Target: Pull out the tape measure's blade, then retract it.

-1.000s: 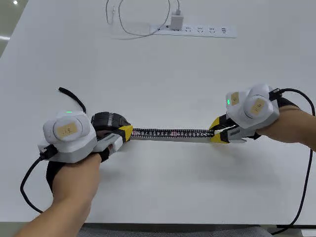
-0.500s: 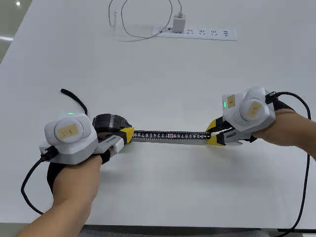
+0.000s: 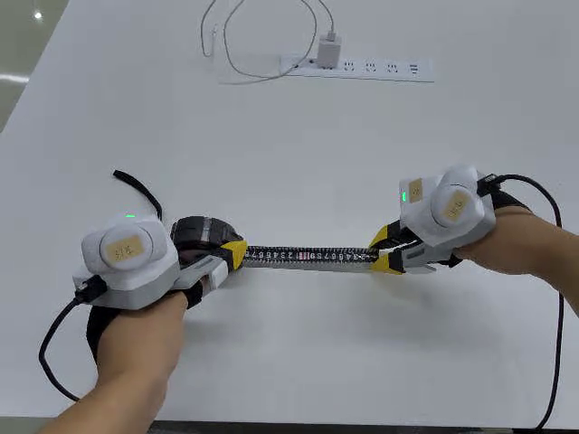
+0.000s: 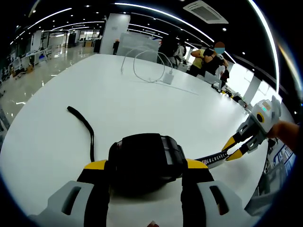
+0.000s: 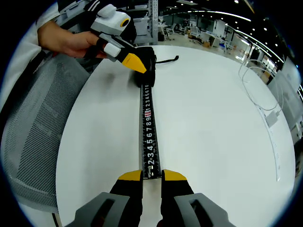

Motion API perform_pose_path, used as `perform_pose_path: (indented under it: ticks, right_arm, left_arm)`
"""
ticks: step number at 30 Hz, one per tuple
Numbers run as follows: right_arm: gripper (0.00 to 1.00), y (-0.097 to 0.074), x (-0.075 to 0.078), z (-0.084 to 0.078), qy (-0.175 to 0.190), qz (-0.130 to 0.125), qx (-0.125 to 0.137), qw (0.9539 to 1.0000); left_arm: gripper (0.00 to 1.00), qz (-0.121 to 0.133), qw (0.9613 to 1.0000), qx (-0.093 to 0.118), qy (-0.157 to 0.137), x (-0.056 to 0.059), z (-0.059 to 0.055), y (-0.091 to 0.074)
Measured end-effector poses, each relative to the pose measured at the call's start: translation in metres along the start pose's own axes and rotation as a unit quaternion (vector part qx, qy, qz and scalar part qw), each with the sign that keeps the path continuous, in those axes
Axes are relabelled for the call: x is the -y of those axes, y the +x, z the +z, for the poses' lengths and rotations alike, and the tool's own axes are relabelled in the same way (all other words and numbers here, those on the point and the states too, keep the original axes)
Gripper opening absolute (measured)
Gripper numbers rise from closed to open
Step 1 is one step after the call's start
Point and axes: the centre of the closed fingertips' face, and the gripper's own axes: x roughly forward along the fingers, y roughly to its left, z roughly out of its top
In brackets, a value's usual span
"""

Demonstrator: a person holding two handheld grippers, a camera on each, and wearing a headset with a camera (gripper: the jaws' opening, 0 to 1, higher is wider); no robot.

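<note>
A black tape measure case [image 3: 199, 233] rests on the white table [image 3: 298, 145], and my left gripper [image 3: 217, 250] is shut on it. In the left gripper view the case [image 4: 147, 158] sits between the yellow-tipped jaws of that gripper [image 4: 147, 166], with its black strap [image 4: 85, 127] trailing away to the left. The marked blade [image 3: 308, 256] runs right from the case, low over the table. My right gripper [image 3: 382, 256] is shut on the blade's end. In the right gripper view the blade [image 5: 148, 127] stretches from that gripper [image 5: 152, 175] to the case [image 5: 147, 59].
A white power strip [image 3: 362, 68] with a plugged-in charger and a looped white cable [image 3: 262, 50] lies at the table's far side. A grey mesh chair [image 5: 33, 132] stands by the near edge. People [image 4: 208, 54] stand in the distance.
My right gripper has moved left toward the case with the blade's end, so the exposed blade is shorter. The left gripper and case have stayed put.
</note>
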Motion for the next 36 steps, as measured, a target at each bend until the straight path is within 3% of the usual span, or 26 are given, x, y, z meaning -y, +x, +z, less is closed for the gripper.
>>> perform_pose_path:
  ticks: [36]
  right_arm:
    - [0.1, 0.013, 0.002, 0.025, -0.002, 0.009, 0.018, 0.9998]
  left_arm:
    - [0.57, -0.003, 1.0, 0.004, -0.007, 0.0, 0.0, 0.0]
